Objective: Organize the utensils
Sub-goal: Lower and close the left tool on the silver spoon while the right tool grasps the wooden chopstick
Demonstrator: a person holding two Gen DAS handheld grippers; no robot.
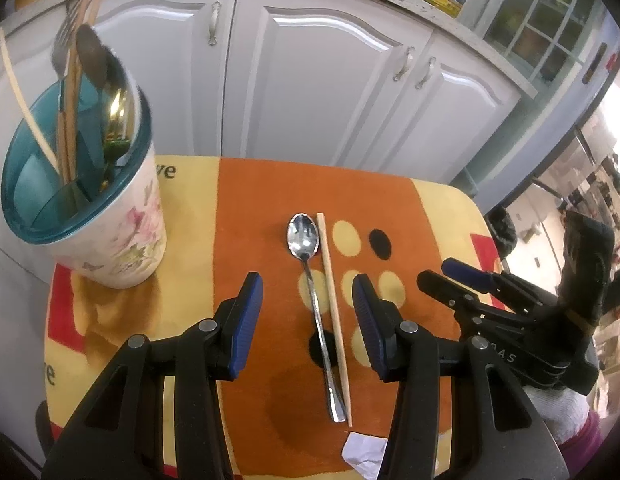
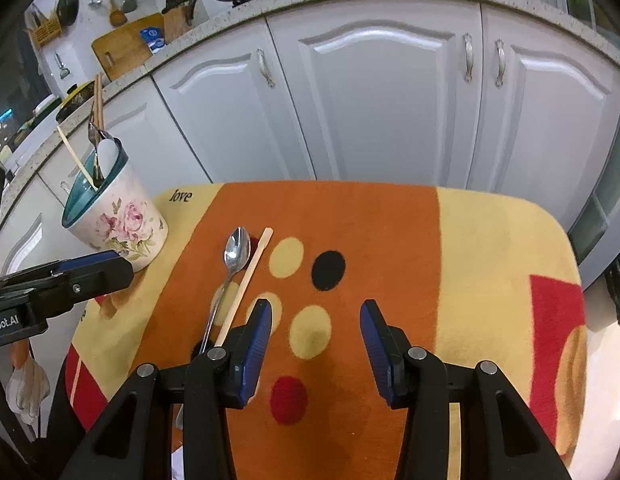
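The left gripper (image 1: 307,304) is being held spread above the steel spoon (image 1: 316,304) and wooden chopstick (image 1: 334,312) lying touching on the mat (image 1: 245,208); one alone should be pinched. The right gripper (image 2: 314,342) is being kept spread, empty.

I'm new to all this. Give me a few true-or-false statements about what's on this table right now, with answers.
1. A metal spoon and a wooden stick lie side by side on the mat. True.
2. The left hand-held gripper is clamped on the spoon. False: its jaws stand open above it.
3. The floral holder is empty. False: it holds utensils.
4. The right hand-held gripper holds nothing. True.
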